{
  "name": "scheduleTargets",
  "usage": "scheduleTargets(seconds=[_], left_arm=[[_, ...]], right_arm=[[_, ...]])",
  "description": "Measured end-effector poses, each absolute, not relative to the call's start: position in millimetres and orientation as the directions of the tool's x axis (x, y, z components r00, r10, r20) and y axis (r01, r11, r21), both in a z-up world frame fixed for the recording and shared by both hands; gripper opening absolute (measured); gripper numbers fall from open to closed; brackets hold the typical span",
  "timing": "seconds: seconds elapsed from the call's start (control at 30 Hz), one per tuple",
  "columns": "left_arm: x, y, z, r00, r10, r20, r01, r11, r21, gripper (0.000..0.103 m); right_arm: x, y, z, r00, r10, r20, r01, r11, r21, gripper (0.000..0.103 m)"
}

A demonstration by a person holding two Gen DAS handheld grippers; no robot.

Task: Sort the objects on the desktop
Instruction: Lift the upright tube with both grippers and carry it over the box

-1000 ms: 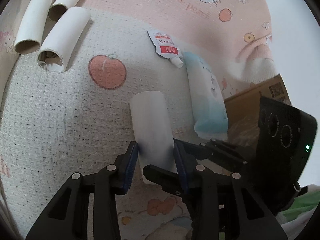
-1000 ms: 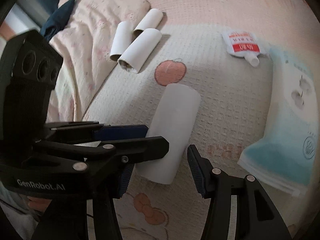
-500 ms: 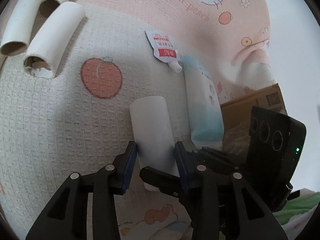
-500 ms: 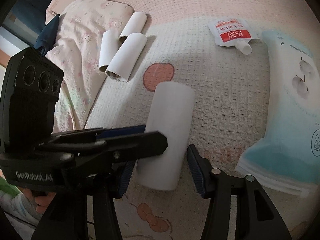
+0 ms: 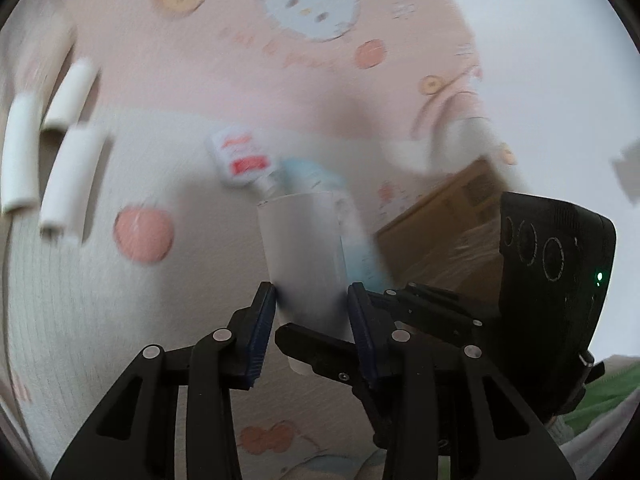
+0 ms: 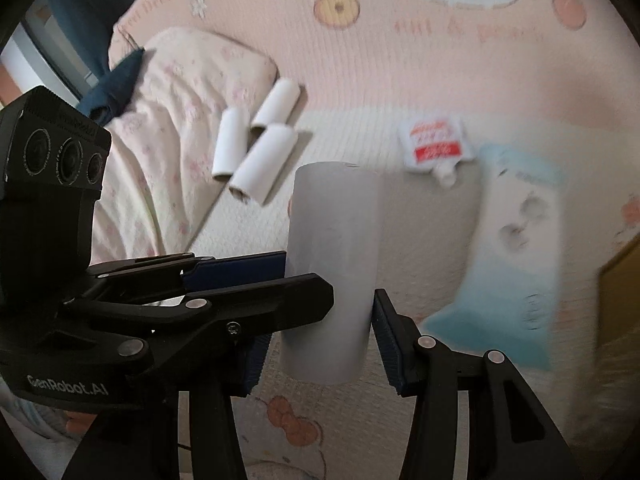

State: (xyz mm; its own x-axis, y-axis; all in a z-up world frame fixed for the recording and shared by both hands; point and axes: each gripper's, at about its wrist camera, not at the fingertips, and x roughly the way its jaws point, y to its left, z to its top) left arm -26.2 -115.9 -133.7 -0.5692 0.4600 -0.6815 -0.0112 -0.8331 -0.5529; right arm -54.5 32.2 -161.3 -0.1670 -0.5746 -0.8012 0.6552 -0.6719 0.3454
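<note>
A large white paper roll point(image 5: 306, 252) is held between both grippers and raised off the blanket. My left gripper point(image 5: 311, 304) is shut on its near end. My right gripper point(image 6: 320, 320) is shut on the same roll point(image 6: 332, 260) from the other side, crossing the left one. Three smaller white tubes point(image 5: 60, 168) lie together at the far left, also in the right wrist view point(image 6: 256, 148). A red-and-white pouch point(image 5: 240, 156) and a pale blue wipes pack point(image 6: 516, 256) lie on the right.
A pink cartoon-print blanket point(image 5: 200, 48) covers the surface. A cardboard box point(image 5: 452, 216) stands at the right. A pillow point(image 6: 172, 92) with a dark blue cloth point(image 6: 116, 84) lies at the far left.
Both grippers have lifted the large roll off the blanket and tilted it upward. The view is blurred from the motion. The other objects have not moved.
</note>
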Motion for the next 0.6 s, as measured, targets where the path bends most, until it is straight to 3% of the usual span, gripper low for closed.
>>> scheduleTargets(seconds=[0.23,0.6], left_arm=[[-29.2,-84.8,-71.2,-0.653,0.44,-0.617,-0.17,-0.878,-0.446,0.039],[-37.5,-58.7,-35.4,-0.651,0.509,-0.563,-0.259,-0.846,-0.466,0.039]], right_arm=[[-49.2,55.4,-104.2,-0.323,-0.575,-0.752,0.668,-0.701,0.249,0.046],[-40.7,87.8,-50.1,-0.503,-0.533,-0.681,0.633,-0.764,0.13,0.046]])
